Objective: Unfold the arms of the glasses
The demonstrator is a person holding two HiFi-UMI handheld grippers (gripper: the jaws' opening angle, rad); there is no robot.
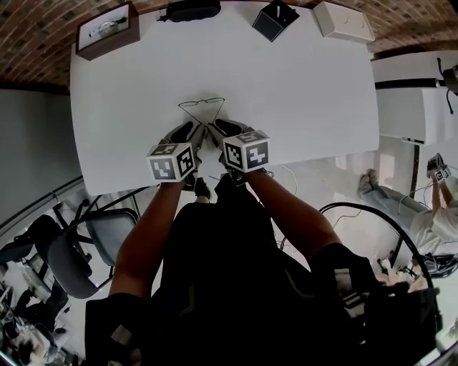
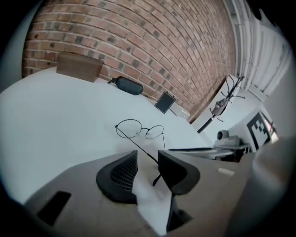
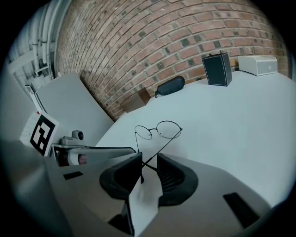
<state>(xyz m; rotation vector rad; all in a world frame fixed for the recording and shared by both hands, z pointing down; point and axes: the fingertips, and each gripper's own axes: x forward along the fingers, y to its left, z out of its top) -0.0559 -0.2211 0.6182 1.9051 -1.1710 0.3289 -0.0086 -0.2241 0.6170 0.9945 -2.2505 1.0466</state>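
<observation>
Left gripper view looks along the left hand-held gripper [image 2: 148, 155], whose two dark jaws stand well apart. The thin tip of one arm of the glasses [image 2: 143, 131] runs into the gap between them, close to the jaw on the right of the frame, and the pads are not pressed on it. Right gripper view shows the right hand-held gripper [image 3: 149, 157] with its jaws also apart. Both wire arms cross in that gap, and whether either wire touches a pad cannot be made out. The glasses have round lenses in a thin dark wire frame. They sit on the white table [image 2: 55, 111] just beyond both pairs of jaws, with the lenses on the far side and the arms reaching back toward the jaws. In the head view the two grippers lie side by side at the centre of the frame, and the arms of the glasses narrow to a V whose point lies between them. Farther out, four things stand along the far edge of the table, by the brick wall [image 2: 138, 41]. They are a wooden box [image 1: 107, 30] at the upper left, a dark glasses case [image 1: 189, 10] at top centre, a black box [image 1: 275, 18] just to its right, and a white box [image 1: 343, 21] at the upper right. Off the table, a grey chair [image 1: 107, 236] stands at the lower left of the head view.
</observation>
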